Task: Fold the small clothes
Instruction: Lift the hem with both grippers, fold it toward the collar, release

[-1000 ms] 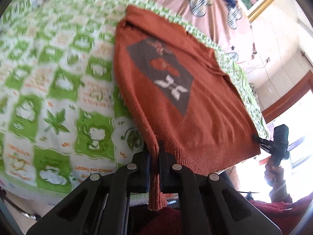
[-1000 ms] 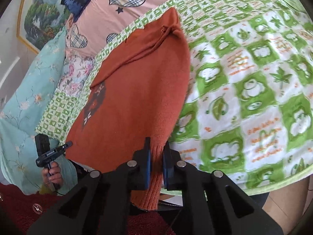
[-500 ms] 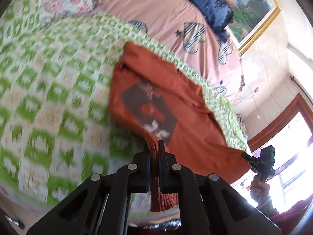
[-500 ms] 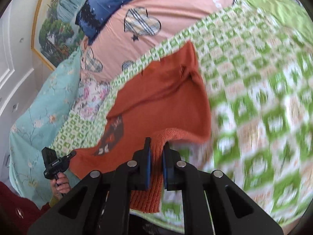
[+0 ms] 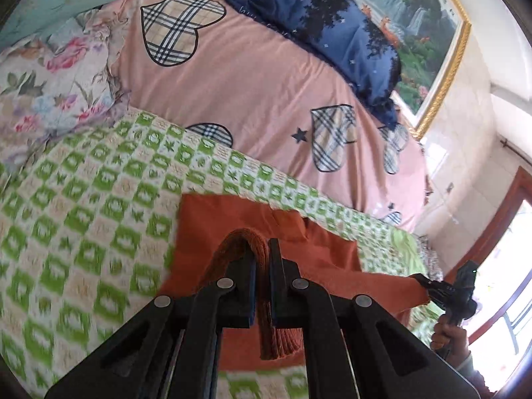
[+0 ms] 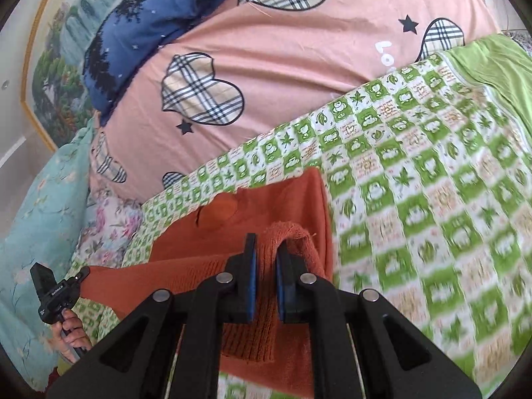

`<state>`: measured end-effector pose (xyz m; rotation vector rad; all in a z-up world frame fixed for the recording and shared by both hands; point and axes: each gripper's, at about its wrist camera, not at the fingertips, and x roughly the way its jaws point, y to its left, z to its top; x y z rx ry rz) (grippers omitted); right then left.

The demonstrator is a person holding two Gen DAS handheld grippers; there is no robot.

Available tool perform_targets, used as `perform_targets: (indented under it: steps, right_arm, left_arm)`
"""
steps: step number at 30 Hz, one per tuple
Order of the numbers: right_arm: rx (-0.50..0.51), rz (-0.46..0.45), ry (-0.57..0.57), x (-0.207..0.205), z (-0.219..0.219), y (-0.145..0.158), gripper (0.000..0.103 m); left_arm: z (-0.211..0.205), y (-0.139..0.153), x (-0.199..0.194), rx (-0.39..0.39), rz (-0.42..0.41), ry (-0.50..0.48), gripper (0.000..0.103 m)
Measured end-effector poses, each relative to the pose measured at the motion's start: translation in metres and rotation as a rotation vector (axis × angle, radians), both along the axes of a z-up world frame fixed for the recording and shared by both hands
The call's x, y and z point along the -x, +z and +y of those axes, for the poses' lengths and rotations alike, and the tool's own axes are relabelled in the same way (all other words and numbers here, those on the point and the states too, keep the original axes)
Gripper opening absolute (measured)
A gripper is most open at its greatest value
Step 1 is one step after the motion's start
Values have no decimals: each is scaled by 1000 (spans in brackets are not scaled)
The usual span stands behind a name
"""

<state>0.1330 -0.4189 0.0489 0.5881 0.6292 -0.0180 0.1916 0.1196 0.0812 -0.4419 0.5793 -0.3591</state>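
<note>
nearest to me, my left gripper (image 5: 262,259) has its jaws pinched almost together on the ribbed hem of the orange sweater (image 5: 312,249), a loop of knit bulging up past the tips and the loose end hanging down between the arms. my right gripper (image 6: 264,256) is likewise nearly closed on another ribbed corner of the same sweater (image 6: 299,199), only the thickness of the knit keeping the blue pads apart. in the left view i can see the right gripper (image 5: 445,291) at the far right, holding the hem's other corner, so the hem edge stretches between my two grippers. beyond that, the sweater's body lies on the green checked blanket (image 5: 83,219), its far edge near the blanket's far border. farther on is the pink duvet with plaid hearts (image 5: 252,76), then a dark blue pillow (image 5: 335,30) and a gold-framed landscape painting (image 5: 429,43) on the wall.
</note>
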Motion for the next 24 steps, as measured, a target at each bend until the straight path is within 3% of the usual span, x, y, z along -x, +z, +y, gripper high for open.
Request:
perform_targets:
  steps: [4, 8, 13, 16, 18, 20, 22, 24]
  right_arm:
    - [-5, 58, -1, -45, -11, -20, 11]
    - [13, 142, 1, -80, -14, -52, 11]
    - [-8, 250, -37, -92, -21, -85, 17]
    - [13, 215, -88, -68, -20, -72, 29]
    - [81, 154, -89, -46, -7, -51, 29]
    - [115, 111, 36, -38, 23, -41, 29]
    - [179, 181, 247, -51, 69, -50, 29]
    - [251, 256, 376, -65, 102, -66, 29]
  left_arm:
    - [-2, -14, -54, -14, 47, 20, 4]
    - [-1, -46, -99, -36, 123, 48, 5]
    - [-4, -95, -141, -58, 219, 58, 6]
    - [-13, -112, -146, -80, 273, 36, 7]
    - [-20, -111, -131, -60, 262, -5, 24]
    - [-33, -107, -106, -56, 243, -53, 35]
    - [-57, -108, -81, -72, 236, -133, 38]
    - [-83, -117, -71, -101, 256, -218, 39]
